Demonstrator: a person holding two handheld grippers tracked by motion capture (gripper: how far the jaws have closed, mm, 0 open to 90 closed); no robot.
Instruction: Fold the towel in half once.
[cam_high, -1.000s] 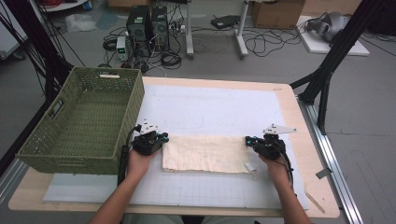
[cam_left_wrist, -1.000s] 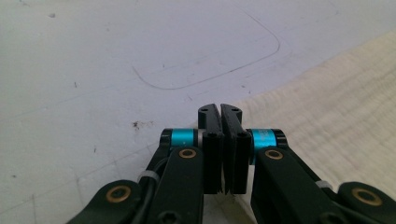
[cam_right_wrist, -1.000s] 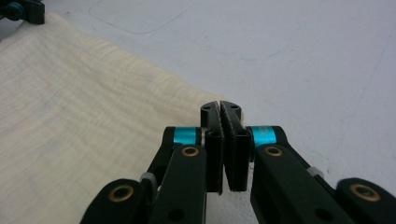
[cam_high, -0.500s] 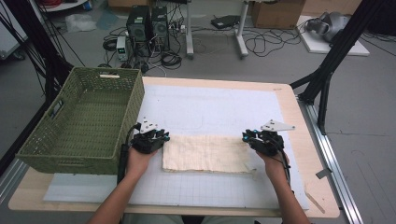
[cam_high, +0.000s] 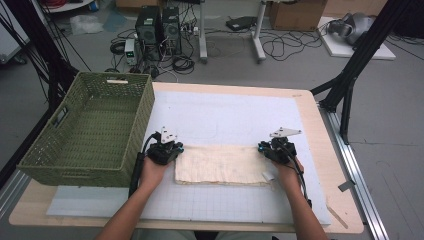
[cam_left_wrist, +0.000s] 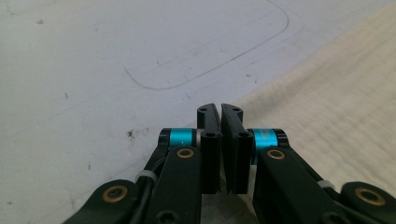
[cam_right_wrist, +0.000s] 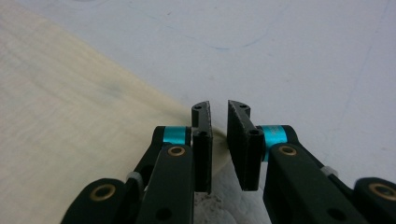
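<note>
Cloth (cam_high: 220, 165): one cream, folded piece, lying flat as a long rectangle on the white gridded mat (cam_high: 230, 117) near the person's edge of the wooden table (cam_high: 310, 107). Lay between the two grippers, its left end near the basket's front corner. Surface lightly creased, with faint marks.

Left gripper (cam_high: 171, 148): held in the person's left hand (cam_high: 150, 172) at the cloth's far left corner. In the left gripper view the jaws stood almost together, a thin slit between them; they had just been closing. The cloth's edge (cam_left_wrist: 327, 107) ran under the tips, but whether any fabric was pinched could not be told.

Right gripper (cam_high: 267, 149): held in the right hand (cam_high: 286, 172) at the cloth's far right corner. In the right gripper view the jaws stood a narrow gap apart, having just been closing. The cloth's corner (cam_right_wrist: 84, 121) reached into the gap low down, though the pads were not seen pressing on it.

Basket (cam_high: 85, 127): green woven, rectangular, with cut-out handles, standing on the table's left side, just beside the left gripper.

Surroundings: computer towers (cam_high: 160, 22) and loose cables (cam_high: 280, 47) on the floor beyond the table.
</note>
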